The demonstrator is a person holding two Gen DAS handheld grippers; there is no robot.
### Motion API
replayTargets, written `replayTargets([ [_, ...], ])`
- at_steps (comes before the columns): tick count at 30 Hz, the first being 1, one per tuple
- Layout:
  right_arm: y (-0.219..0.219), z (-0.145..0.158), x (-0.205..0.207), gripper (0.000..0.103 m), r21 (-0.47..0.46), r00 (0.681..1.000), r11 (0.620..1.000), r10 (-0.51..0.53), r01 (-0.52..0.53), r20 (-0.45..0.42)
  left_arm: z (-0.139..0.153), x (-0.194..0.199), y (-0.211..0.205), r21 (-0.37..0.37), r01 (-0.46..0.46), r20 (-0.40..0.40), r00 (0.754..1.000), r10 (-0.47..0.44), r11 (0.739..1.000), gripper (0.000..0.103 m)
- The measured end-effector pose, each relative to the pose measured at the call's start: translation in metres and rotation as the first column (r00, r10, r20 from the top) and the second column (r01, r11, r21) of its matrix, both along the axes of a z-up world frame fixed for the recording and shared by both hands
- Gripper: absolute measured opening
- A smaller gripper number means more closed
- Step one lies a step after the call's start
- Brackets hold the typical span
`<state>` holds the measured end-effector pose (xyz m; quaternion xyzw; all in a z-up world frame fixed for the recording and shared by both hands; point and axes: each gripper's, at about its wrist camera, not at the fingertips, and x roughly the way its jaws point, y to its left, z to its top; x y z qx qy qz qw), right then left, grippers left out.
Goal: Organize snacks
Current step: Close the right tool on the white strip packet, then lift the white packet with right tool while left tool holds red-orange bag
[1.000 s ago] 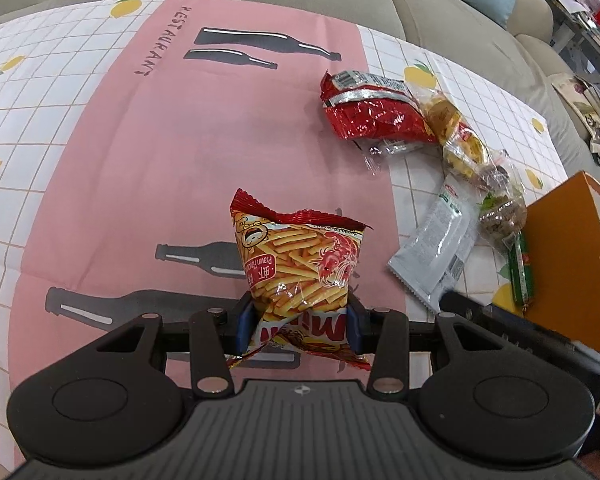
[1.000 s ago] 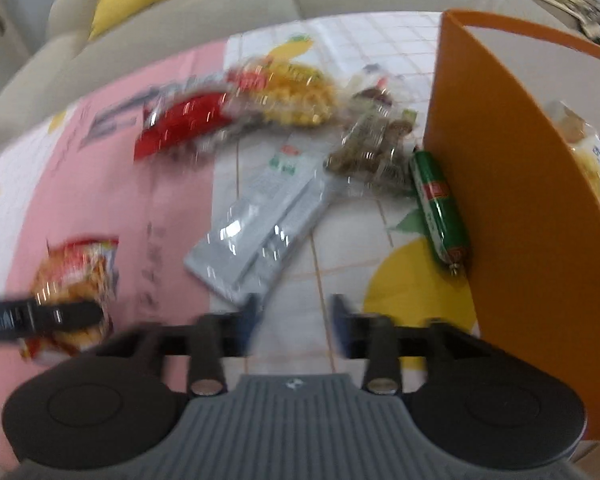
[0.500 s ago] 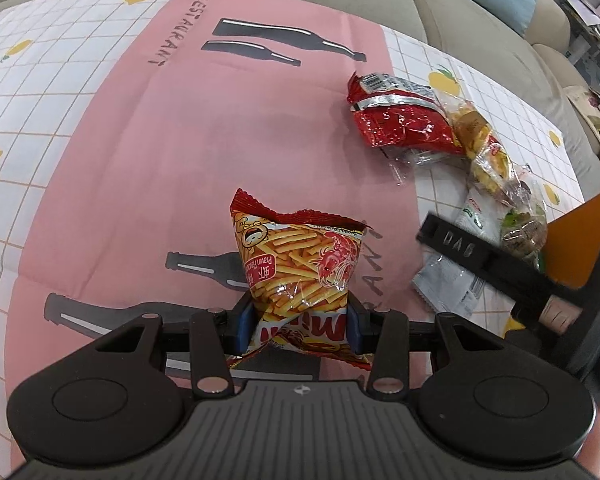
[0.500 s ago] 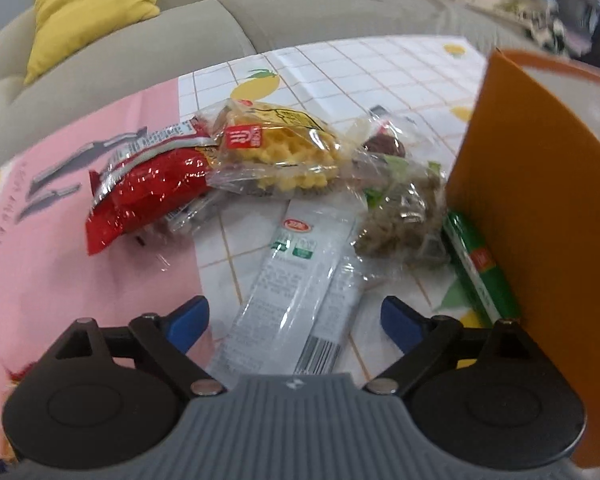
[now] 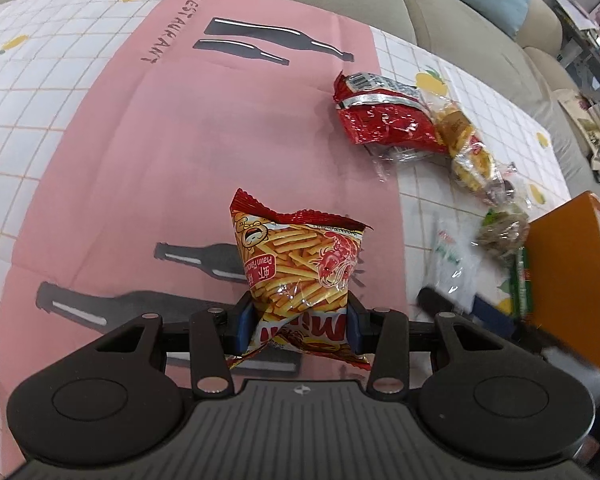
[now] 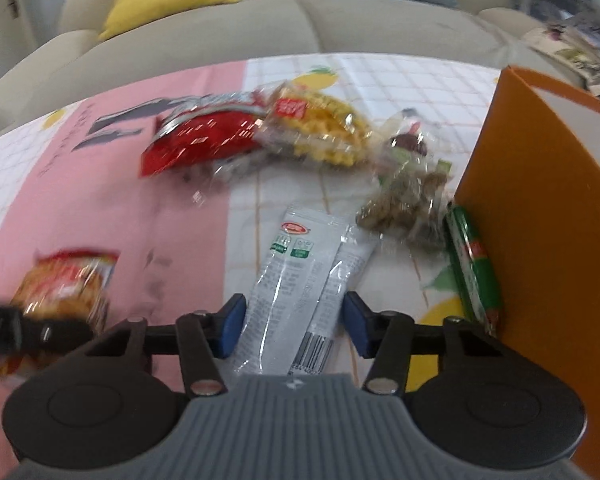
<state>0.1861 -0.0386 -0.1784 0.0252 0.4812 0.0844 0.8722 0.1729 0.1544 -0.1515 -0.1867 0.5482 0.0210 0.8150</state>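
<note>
Left wrist view: the left gripper (image 5: 300,326) is clamped on the lower part of a prawn-stick bag (image 5: 298,270), held upright over the pink tablecloth (image 5: 140,160). A red foil packet (image 5: 384,120) lies further off; the orange bin (image 5: 568,276) stands at right.

Right wrist view: the right gripper (image 6: 294,328) has just been closing; its blue pads flank a white sachet pack (image 6: 300,280) lying flat, though pad contact is unclear. Only here does the green sausage stick (image 6: 474,264) show clearly, against the bin's wall.
</note>
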Motion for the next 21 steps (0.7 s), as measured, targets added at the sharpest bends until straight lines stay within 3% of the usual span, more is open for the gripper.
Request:
replayTargets([
  [7,-0.026,0.014,-0.017,0.047,0.153,0.999,0.988,0.022,-0.014,-0.050,0.015,-0.014,-0.008,-0.023,0.003,0.018,1.000,-0.002,1.000,0.049],
  [14,-0.038,0.060,-0.039,0.047,0.213,0.996,0.973,0.076,-0.084,0.046,0.044,-0.031,-0.021,-0.064,0.014,0.058,0.998,-0.010,0.998,0.049],
  [21,-0.071,0.112,-0.063,0.047,0.192,0.980,0.968,0.135,-0.162,0.150,0.087,-0.037,-0.053,-0.086,0.082,0.143,0.987,-0.070,0.993,0.049],
])
